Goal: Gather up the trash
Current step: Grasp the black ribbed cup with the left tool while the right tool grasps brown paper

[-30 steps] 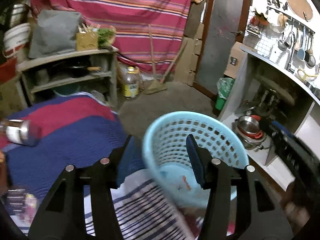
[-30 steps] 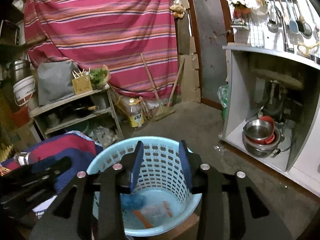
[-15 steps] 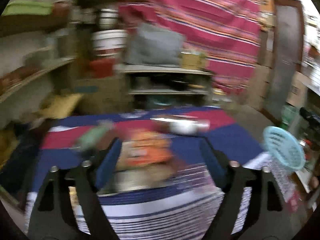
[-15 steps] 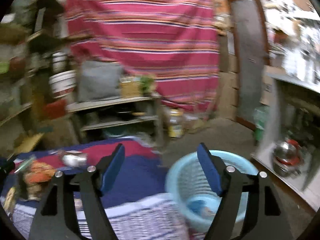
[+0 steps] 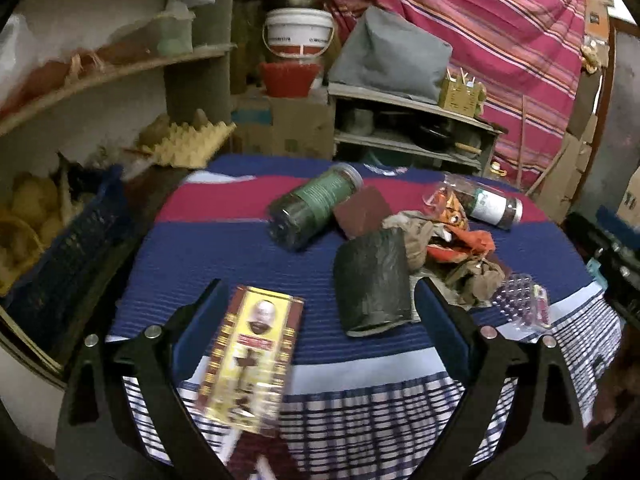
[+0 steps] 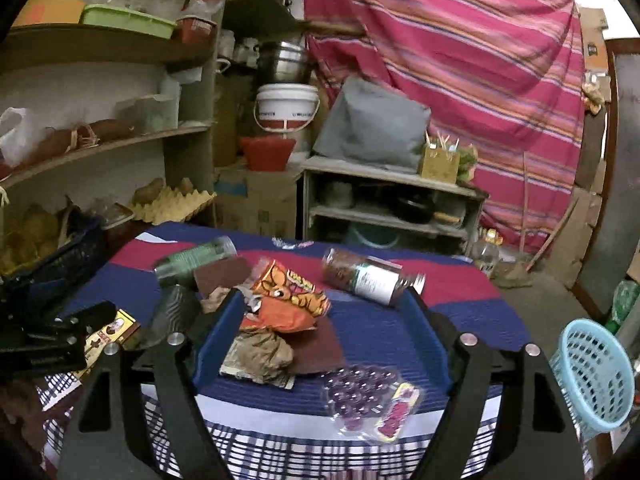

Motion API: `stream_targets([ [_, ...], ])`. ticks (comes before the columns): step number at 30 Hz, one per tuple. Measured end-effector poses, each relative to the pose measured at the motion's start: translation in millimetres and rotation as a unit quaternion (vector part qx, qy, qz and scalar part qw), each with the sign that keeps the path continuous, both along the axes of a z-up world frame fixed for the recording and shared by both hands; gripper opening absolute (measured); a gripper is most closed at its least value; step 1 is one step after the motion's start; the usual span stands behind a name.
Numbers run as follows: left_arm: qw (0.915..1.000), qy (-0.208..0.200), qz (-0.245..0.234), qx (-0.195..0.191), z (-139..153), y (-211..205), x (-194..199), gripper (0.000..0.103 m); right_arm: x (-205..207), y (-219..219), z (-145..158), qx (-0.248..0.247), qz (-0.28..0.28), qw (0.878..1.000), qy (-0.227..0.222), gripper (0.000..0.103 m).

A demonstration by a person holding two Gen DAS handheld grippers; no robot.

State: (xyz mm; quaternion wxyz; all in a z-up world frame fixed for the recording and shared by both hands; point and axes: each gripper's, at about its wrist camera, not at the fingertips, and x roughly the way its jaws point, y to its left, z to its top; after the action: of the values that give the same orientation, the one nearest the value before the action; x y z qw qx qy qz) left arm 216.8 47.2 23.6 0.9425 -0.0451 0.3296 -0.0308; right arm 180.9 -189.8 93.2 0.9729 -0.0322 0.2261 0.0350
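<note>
Both tools hang over a cloth-covered surface strewn with trash. The left tool is opening wide and grips nothing; a yellow-and-brown carton lies between its fingers, with a dark rolled wrapper beside it. The right tool is also opening, empty, framing an orange snack bag, a crumpled brown wrapper and a clear blister pack. 2 jars lie on their sides further back: a green one and a clear one. The light-blue basket sits off the surface's right edge. Shelves, a white bucket and a striped curtain stand behind.
</note>
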Motion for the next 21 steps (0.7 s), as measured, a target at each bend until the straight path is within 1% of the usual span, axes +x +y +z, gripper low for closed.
stream_targets([
  [1,0.9999,0.006,-0.004,-0.012,-2.9,-1.5,2.2,0.092,0.5,-3.9,-2.5,0.006,0.002,1.000,0.005,0.079],
  [2,0.9998,0.009,-0.006,-0.014,-5.2,-3.9,3.1,0.092,1.6,-9.4,-5.9,0.009,0.002,1.000,0.011,0.079],
  [3,0.9998,0.014,-0.009,-0.011,-7.1,-8.4,5.6,0.095,3.4,-13.8,-9.7,0.010,-0.001,1.000,0.018,0.079],
  [6,0.9998,0.013,-0.010,0.013,-9.2,-17.6,6.2,0.095,10.9,-26.2,-18.6,0.032,-0.001,0.999,0.040,0.079],
  [7,0.9997,0.014,-0.008,0.016,-9.9,-17.7,6.5,0.095,12.7,-29.8,-22.3,0.043,0.004,0.998,0.050,0.079],
  [9,0.9998,0.017,-0.003,0.011,-10.4,-14.9,6.8,0.095,18.1,-29.8,-28.5,0.049,0.011,0.997,0.061,0.079],
  [11,0.9998,0.017,0.003,0.004,-10.1,-11.4,6.0,0.097,21.4,-26.5,-33.0,0.041,0.017,0.997,0.066,0.079],
  [14,0.9997,0.016,0.007,0.019,-11.6,-13.0,6.5,0.097,27.5,-15.8,-40.1,0.026,0.029,0.996,0.076,0.079],
  [17,0.9993,0.026,0.005,0.025,-17.7,-14.2,11.1,0.097,39.8,-1.8,-51.3,0.015,0.042,0.995,0.091,0.079],
  [20,0.9989,0.038,0.001,0.027,-25.4,-15.4,15.5,0.097,56.7,8.6,-66.3,0.019,0.064,0.991,0.117,0.079],
  [21,0.9987,0.041,0.000,0.030,-27.2,-15.7,17.0,0.097,58.7,11.9,-69.4,0.015,0.067,0.990,0.120,0.078],
])
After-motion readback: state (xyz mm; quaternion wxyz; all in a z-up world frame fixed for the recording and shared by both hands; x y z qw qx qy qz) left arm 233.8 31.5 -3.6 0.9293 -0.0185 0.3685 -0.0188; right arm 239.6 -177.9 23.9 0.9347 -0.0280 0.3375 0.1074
